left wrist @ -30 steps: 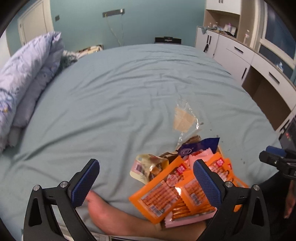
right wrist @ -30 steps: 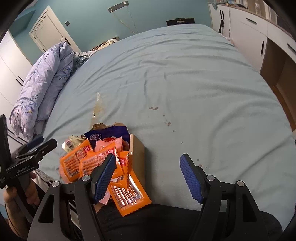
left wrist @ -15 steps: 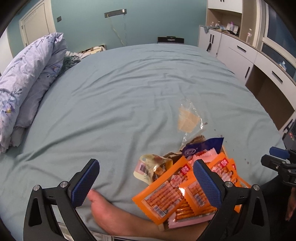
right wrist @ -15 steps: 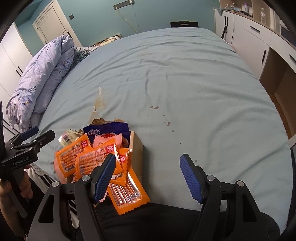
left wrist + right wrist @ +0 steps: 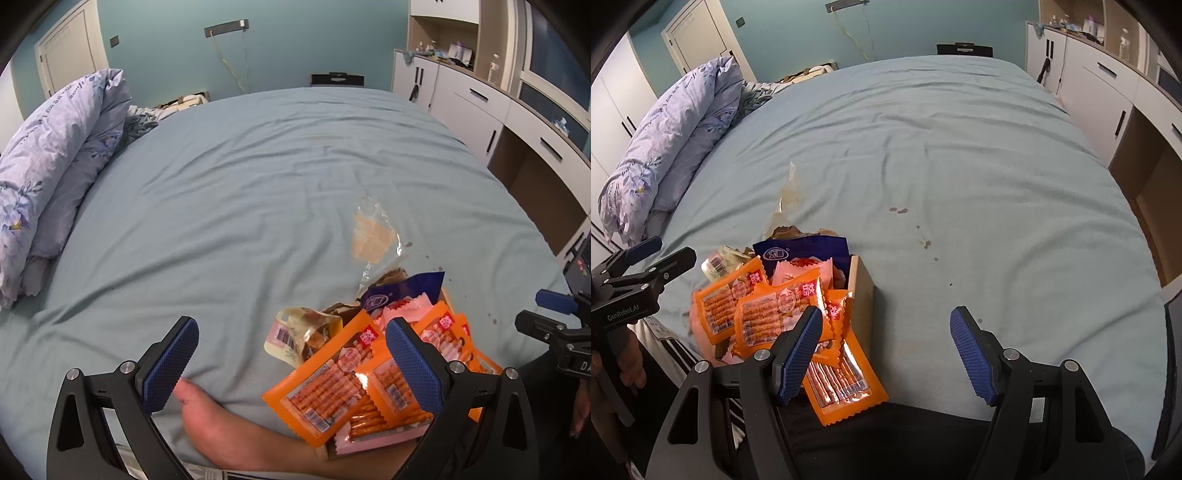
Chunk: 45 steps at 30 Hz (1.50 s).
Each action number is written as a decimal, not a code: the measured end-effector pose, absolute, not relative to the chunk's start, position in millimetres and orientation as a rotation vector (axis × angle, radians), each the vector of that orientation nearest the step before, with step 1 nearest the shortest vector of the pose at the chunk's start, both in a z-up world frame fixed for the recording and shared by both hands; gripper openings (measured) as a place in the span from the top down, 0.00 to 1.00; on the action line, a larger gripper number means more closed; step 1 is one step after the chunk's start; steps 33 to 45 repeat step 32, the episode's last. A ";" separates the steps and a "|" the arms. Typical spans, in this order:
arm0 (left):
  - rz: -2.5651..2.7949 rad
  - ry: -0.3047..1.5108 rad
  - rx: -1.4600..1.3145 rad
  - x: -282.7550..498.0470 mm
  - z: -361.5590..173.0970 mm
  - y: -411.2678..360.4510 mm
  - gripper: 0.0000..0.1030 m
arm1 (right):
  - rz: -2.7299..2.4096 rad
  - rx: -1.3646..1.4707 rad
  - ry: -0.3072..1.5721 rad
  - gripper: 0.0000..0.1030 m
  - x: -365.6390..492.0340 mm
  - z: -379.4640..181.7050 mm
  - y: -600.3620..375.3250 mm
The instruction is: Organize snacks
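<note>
A heap of snack packs lies at the bed's near edge: several orange sausage packs [image 5: 325, 384] [image 5: 761, 314], pink packs [image 5: 798, 267], a dark blue bag [image 5: 402, 291] [image 5: 801, 253], a beige pouch [image 5: 299, 334] and a clear wrapper [image 5: 371, 238] [image 5: 786, 194]. They spill from a small cardboard box [image 5: 860, 291]. My left gripper [image 5: 291, 362] is open and empty above the heap's left part. My right gripper [image 5: 886, 354] is open and empty, just right of the box, with one orange pack [image 5: 842, 384] under its left finger.
The light blue bed sheet [image 5: 240, 192] stretches far ahead, with dark spots [image 5: 899, 210]. A folded floral quilt [image 5: 55, 155] lies at the left. White cabinets [image 5: 498, 122] stand at the right. A bare foot [image 5: 221, 424] rests at the near edge.
Both views have tilted slightly, with the snack heap shifting a little in frame. Both grippers stay open and nothing was grasped.
</note>
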<state>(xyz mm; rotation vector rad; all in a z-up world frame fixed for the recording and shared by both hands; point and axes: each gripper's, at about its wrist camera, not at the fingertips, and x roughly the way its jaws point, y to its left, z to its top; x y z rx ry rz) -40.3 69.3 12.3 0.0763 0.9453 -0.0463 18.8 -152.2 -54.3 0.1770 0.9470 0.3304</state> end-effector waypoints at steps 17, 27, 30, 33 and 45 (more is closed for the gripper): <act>-0.107 0.912 0.120 -46.4 17.0 56.2 0.00 | 0.332 0.162 0.946 0.31 20.1 -54.3 -151.2; -0.080 0.906 0.113 -44.7 15.8 57.1 0.00 | 0.329 0.141 0.938 0.31 19.1 -53.8 -149.2; -0.085 0.896 0.103 -45.9 16.5 58.7 0.00 | 0.330 0.135 0.933 0.31 18.8 -54.0 -148.2; -0.094 0.888 0.098 -46.9 17.3 58.8 0.00 | 0.330 0.128 0.934 0.31 19.9 -54.4 -147.2; -0.094 0.888 0.098 -46.9 17.3 58.8 0.00 | 0.330 0.128 0.934 0.31 19.9 -54.4 -147.2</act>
